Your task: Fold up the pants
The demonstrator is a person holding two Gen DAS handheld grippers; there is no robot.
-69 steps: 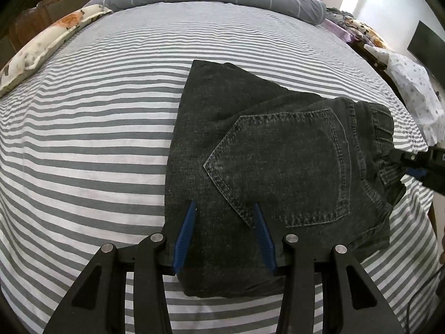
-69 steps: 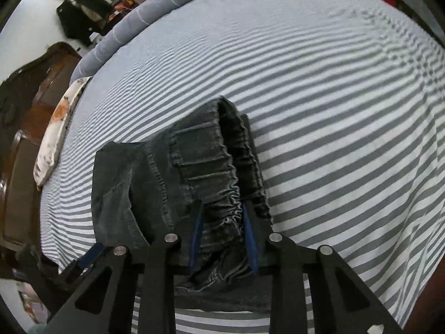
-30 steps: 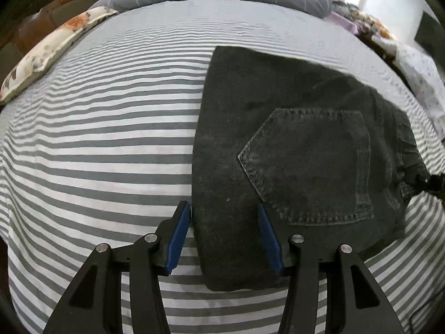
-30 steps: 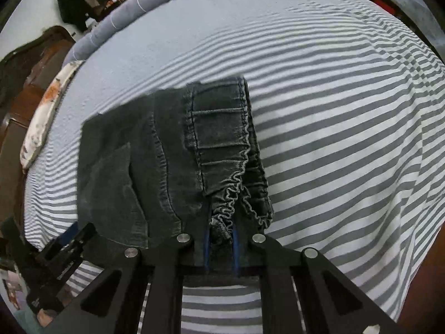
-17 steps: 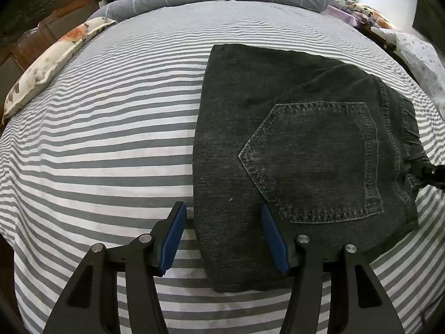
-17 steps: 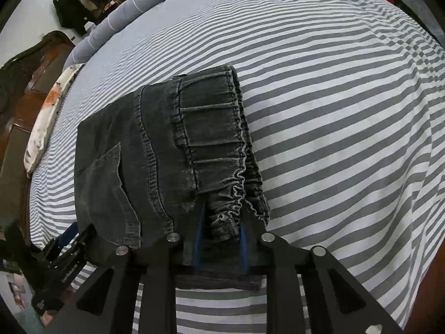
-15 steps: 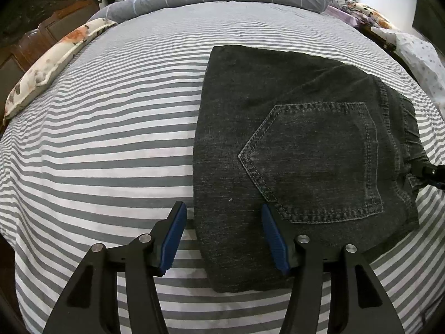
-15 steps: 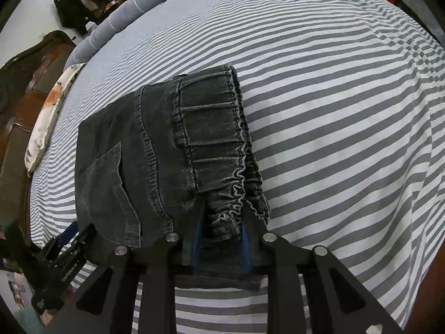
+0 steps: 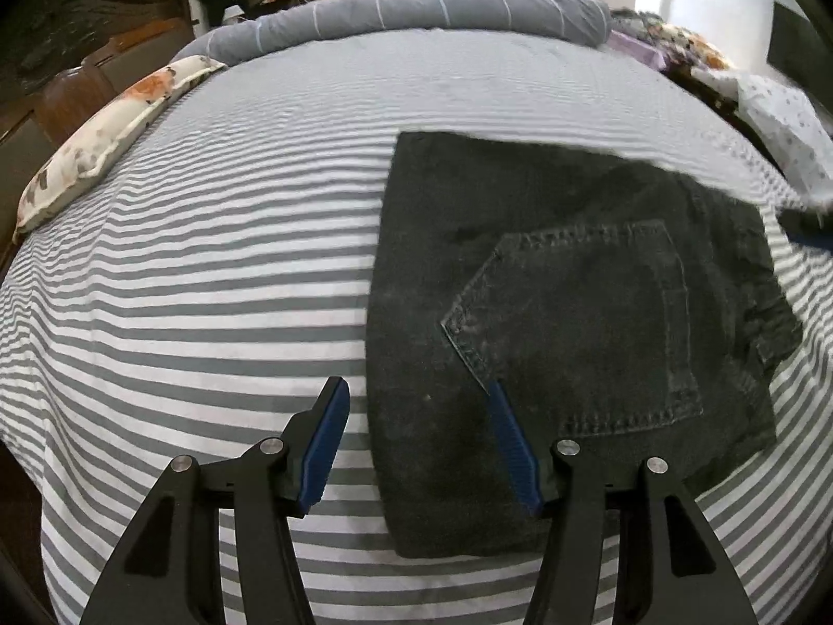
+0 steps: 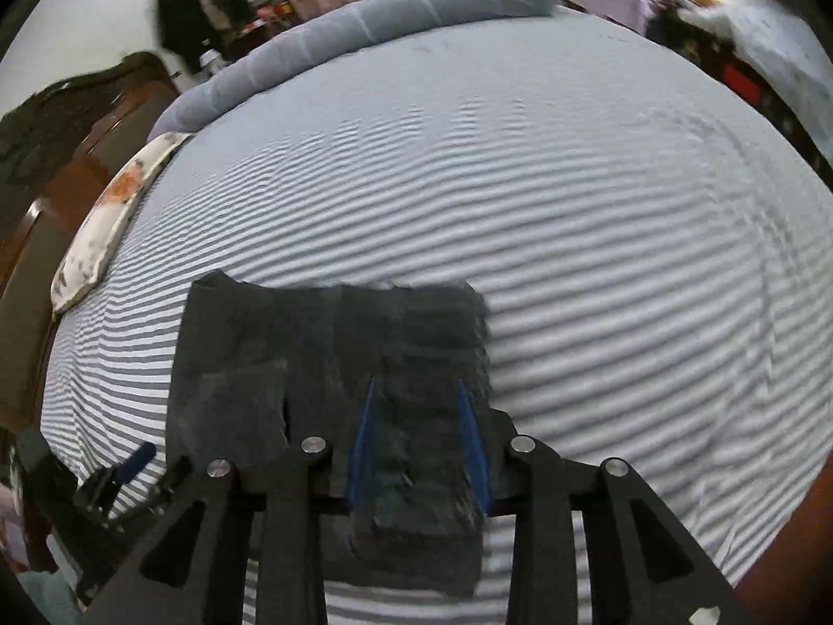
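**Folded pants lie flat on the bed as both grippers stand open**

We hold both tools over the pants [image 9: 562, 323], a compact dark denim rectangle lying on the striped bed [image 9: 208, 271], back pocket [image 9: 578, 328] facing up. Our left gripper [image 9: 416, 442] has its blue pads spread wide across the pants' near left edge: one pad is over the stripes just beside the cloth, the other over the denim by the pocket's point, pinching nothing. Our right gripper [image 10: 419, 442] is parted too, its pads astride the gathered waistband end of the pants [image 10: 333, 364]; that view is blurred, so we cannot tell whether the pads touch the fabric. We judge the folding essentially done, the open jaws suggesting a release rather than a fresh grab. A floral pillow [image 9: 104, 135] lies well left of the pants.
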